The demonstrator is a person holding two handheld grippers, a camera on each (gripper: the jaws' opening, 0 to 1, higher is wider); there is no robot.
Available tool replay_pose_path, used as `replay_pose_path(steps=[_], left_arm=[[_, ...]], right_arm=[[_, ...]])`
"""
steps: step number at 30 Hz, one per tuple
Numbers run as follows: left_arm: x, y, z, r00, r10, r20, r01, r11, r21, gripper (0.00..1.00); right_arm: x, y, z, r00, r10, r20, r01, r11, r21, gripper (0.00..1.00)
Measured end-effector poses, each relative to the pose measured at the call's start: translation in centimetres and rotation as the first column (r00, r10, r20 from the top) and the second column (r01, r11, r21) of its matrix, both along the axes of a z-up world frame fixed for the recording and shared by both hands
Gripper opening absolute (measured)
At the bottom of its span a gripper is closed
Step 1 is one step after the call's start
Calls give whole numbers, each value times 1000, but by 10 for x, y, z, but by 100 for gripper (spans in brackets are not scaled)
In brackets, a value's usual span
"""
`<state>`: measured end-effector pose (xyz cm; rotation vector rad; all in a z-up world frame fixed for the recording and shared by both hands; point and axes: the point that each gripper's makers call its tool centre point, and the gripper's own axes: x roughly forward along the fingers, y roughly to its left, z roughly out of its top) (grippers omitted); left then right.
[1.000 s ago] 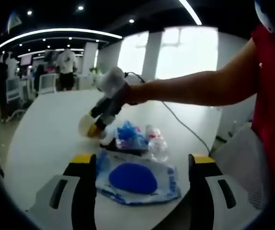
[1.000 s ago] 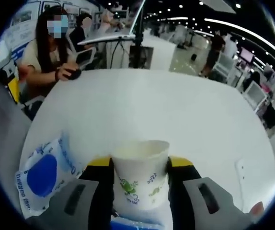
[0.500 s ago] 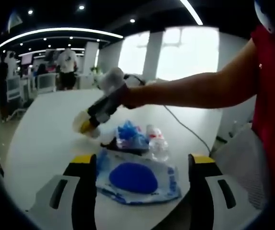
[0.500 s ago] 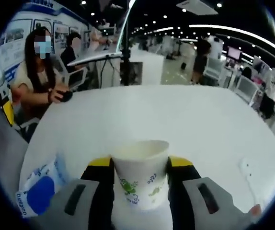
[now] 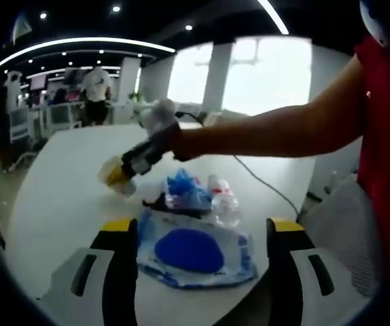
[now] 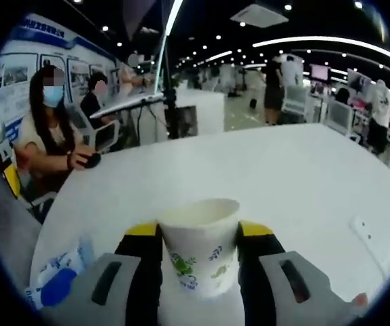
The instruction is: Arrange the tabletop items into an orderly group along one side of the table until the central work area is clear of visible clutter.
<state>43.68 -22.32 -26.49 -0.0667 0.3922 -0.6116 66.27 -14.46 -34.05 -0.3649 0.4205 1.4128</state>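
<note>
One paper cup sits clamped in the right gripper.

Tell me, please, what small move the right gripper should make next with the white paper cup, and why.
Probably carry the white paper cup with green leaf print toward the group and set it down upright. The right gripper is shut on it, lifted over bare white table, while the blue-and-white plastic packet, blue crumpled bag and clear plastic bottle already lie together at one edge.

room: open office | bright windows | ceiling light strips | desks, chairs
</note>
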Motion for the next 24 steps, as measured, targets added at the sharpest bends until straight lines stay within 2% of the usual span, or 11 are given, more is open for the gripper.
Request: replay_pose_path(steps=[10, 20, 24], left_arm=[[-1, -1, -2, 1000, -9, -9, 10, 1000, 13, 74], [-3, -2, -5, 1000, -20, -16, 20, 999, 27, 74], [-3, -3, -6, 1000, -23, -18, 23, 999, 33, 73]], right_arm=[[0, -10, 2, 1000, 6, -5, -6, 1000, 5, 43], [0, -27, -5, 1000, 10, 6, -9, 999, -39, 43], [-3, -30, -14, 999, 39, 35, -36, 996, -77, 42]])
